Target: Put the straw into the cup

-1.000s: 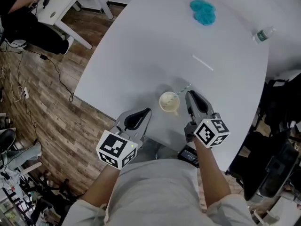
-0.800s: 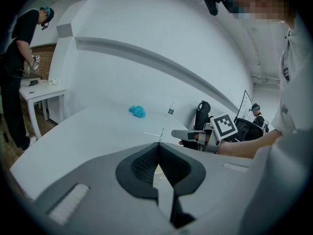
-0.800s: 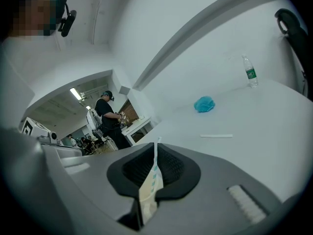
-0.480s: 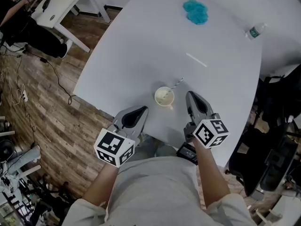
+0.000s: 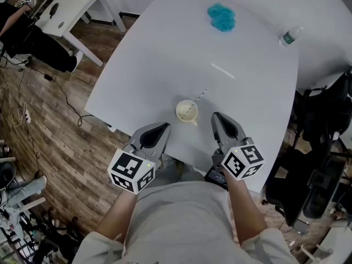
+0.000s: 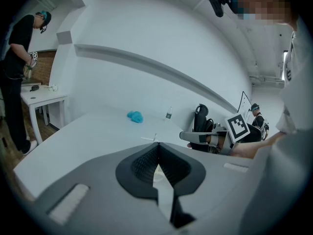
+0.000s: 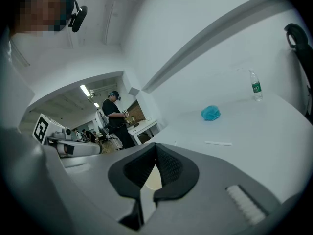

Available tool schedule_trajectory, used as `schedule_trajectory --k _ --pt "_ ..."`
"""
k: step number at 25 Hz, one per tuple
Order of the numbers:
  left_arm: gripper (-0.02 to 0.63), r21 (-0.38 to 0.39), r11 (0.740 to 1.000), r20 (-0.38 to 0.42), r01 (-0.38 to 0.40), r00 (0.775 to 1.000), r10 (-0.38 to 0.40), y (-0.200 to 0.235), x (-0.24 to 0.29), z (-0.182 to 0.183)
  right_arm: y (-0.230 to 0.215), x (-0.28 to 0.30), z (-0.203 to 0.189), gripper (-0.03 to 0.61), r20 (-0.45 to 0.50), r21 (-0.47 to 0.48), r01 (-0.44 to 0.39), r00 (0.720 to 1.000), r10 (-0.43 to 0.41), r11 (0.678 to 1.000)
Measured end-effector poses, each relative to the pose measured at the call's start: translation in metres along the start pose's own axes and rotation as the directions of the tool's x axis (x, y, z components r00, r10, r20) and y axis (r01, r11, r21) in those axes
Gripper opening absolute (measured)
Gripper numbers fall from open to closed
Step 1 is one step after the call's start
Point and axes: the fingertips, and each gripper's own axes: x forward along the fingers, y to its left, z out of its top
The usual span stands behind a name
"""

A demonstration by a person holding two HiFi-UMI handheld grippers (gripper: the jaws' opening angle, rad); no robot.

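A pale cup [image 5: 186, 112] stands near the front edge of the white table [image 5: 165, 54]. A striped straw [image 5: 199, 97] sticks out of it and leans to the far right. My left gripper [image 5: 163, 126] is just near-left of the cup, shut and holding nothing. My right gripper [image 5: 215, 116] is to the right of the cup, apart from it, also shut and holding nothing. In the left gripper view the shut gripper [image 6: 157, 146] hides most of the cup [image 6: 157, 173]. In the right gripper view, part of the cup [image 7: 152, 178] shows behind that shut gripper [image 7: 155, 149].
A thin white strip [image 5: 222, 70] lies on the table beyond the cup. A blue crumpled cloth [image 5: 221, 16] and a water bottle [image 5: 290, 36] are at the far side. A black chair [image 5: 322, 147] stands at the right, a small white desk [image 5: 66, 7] at the far left.
The right gripper has drawn back from the straw, which now stands in the cup by itself. Both grippers sit a little nearer the person than before.
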Motion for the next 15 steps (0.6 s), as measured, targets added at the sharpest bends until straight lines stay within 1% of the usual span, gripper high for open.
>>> schedule_trajectory --k 3,7,15 --pt "0.018 0.006 1.0 0.01 0.0 1.0 0.0 -0.005 -0.003 0.003 0.009 -0.006 0.003 0.006 -0.01 -0.041 -0.021 1.0 0.02 0.999" --pt "0.018 0.012 1.0 0.021 -0.003 1.0 0.002 -0.007 -0.009 0.006 0.028 -0.012 0.01 0.006 -0.029 -0.107 -0.069 0.997 0.066 0.992" --pt "0.018 0.018 1.0 0.033 -0.003 0.999 0.002 -0.019 -0.021 0.006 0.059 -0.025 0.021 0.006 -0.062 -0.155 -0.148 0.988 0.14 0.977"
